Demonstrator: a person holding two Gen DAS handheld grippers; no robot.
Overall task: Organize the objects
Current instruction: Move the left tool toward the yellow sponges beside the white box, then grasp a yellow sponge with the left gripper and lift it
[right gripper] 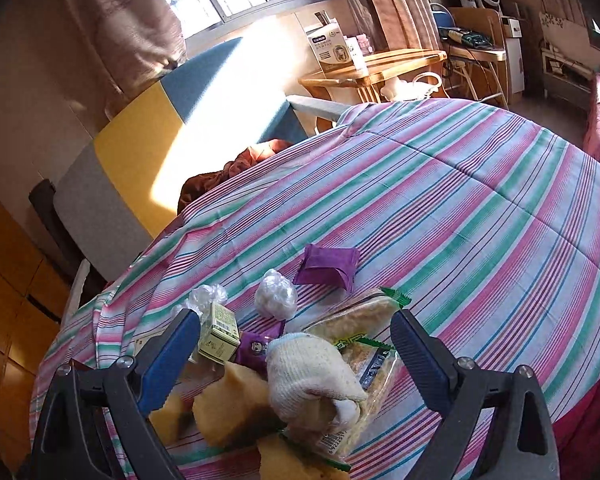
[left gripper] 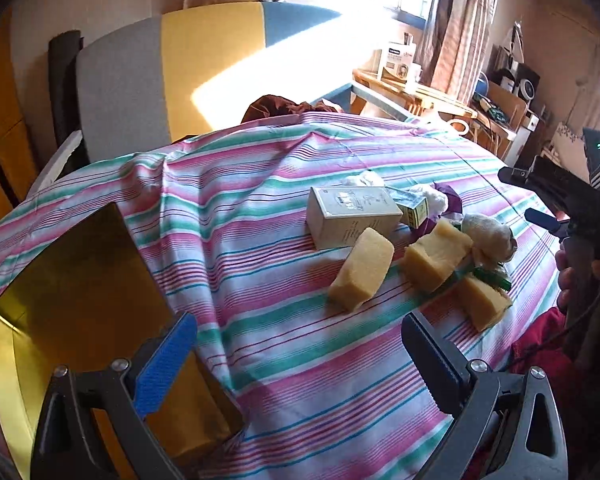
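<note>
A pile of objects lies on the striped cloth (left gripper: 300,360). In the left wrist view I see a pale box (left gripper: 350,216), a small green box (left gripper: 414,206), three yellow sponges (left gripper: 362,274), and a rolled white glove (left gripper: 490,238). My left gripper (left gripper: 300,356) is open and empty, in front of the pile. A yellow container (left gripper: 72,280) sits to its left. My right gripper (right gripper: 294,354) is open, its fingers either side of the white glove (right gripper: 312,376), sponges (right gripper: 228,404), snack packet (right gripper: 364,344) and small green box (right gripper: 220,332).
A purple packet (right gripper: 328,268) and two clear plastic bundles (right gripper: 276,298) lie farther out on the cloth. A grey, yellow and blue panel (left gripper: 204,68) stands behind. A wooden table (right gripper: 372,68) with a carton stands near the window. Red fabric (left gripper: 544,352) lies at the right.
</note>
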